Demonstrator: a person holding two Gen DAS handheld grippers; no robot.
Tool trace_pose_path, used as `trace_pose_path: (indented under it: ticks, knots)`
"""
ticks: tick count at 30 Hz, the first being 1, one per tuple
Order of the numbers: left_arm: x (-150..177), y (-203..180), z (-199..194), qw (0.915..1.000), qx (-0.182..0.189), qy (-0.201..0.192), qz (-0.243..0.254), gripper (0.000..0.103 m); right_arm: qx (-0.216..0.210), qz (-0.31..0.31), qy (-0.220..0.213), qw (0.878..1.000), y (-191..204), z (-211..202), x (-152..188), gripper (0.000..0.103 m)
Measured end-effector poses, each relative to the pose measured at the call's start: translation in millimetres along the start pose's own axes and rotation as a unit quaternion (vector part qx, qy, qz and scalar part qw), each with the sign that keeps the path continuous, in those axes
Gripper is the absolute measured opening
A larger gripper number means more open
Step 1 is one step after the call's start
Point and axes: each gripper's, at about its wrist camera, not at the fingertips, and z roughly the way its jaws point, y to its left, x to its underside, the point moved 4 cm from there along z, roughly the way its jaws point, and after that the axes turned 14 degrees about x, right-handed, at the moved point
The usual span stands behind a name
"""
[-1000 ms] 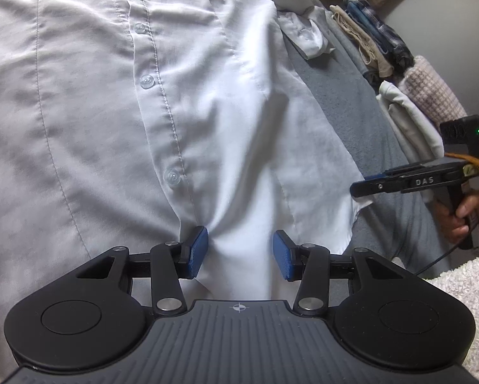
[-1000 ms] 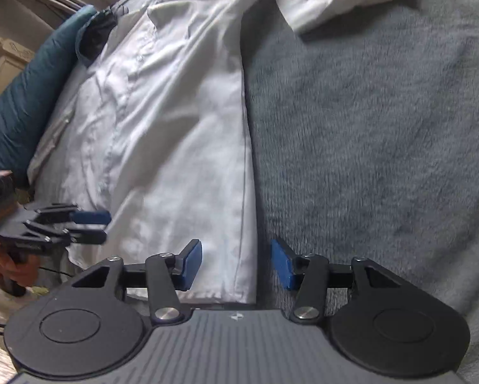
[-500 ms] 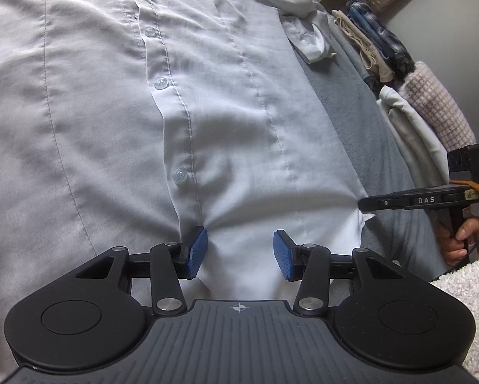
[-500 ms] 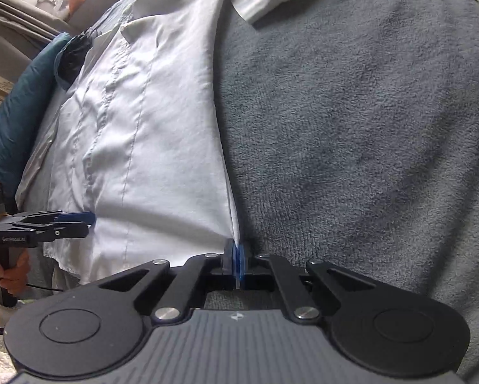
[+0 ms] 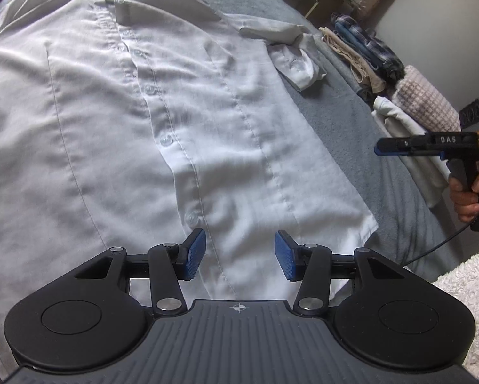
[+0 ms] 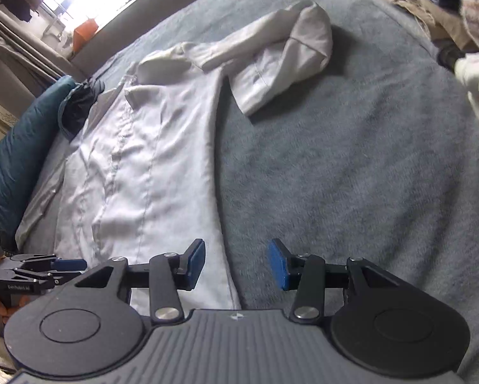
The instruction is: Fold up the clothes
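Item: white shirt (image 5: 181, 134) lies flat, buttoned, front up, on grey blanket (image 6: 351, 166) | Progress: spread out only, no fold made; sleeves and body outstanding | left gripper (image 5: 239, 254): jaws parted over hem, empty | right gripper (image 6: 236, 264): jaws just opening, empty, above shirt's side edge.

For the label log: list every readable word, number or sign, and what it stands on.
"DAS": white letters on the black right gripper, seen from the left wrist view.
White lettering on the black left gripper, right wrist view: too small and blurred.
White button-up shirt: no text.
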Motion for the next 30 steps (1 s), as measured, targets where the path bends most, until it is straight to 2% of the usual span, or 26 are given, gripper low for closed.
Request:
trace_pose_path:
  ticks: [6,8,11,14,15,18,21,24,26,30]
  knots:
    - [-24,15,19,0.9996,-0.02,-0.009,0.018,0.048,-0.04,-0.056,-0.031,0.997,65,20,-67,0.047]
    - [-29,26,25,0.9995,-0.027,-0.013,0.009,0.048,-0.047,-0.082,-0.042,0.995,92,30,-94,0.047]
    - [-28,40,27,0.9993,-0.014,-0.023,-0.024,0.048,-0.034,-0.147,-0.067,0.986,134,49,-131,0.047]
    - [-26,46,23,0.9985,0.003,-0.037,-0.039,0.048,-0.009,-0.219,-0.094,0.971,173,74,-168,0.047]
    - [-25,48,22,0.9981,0.01,-0.041,-0.045,0.048,0.003,-0.235,-0.102,0.967,185,84,-180,0.047]
    - [-24,53,20,0.9971,0.027,-0.045,-0.055,0.048,0.019,-0.242,-0.109,0.964,207,115,-222,0.047]
    - [-24,57,20,0.9959,0.041,-0.046,-0.065,0.048,0.008,-0.172,-0.089,0.981,212,149,-274,0.054]
    - [-24,61,21,0.9948,0.053,-0.049,-0.071,0.048,-0.024,-0.067,-0.044,0.996,205,188,-316,0.063]
    - [-24,64,21,0.9941,0.06,-0.05,-0.075,0.048,-0.034,-0.011,-0.02,0.999,201,211,-340,0.066]
    - [-26,69,20,0.9927,0.074,-0.047,-0.082,0.048,-0.03,0.044,0.035,0.998,200,253,-361,0.067]
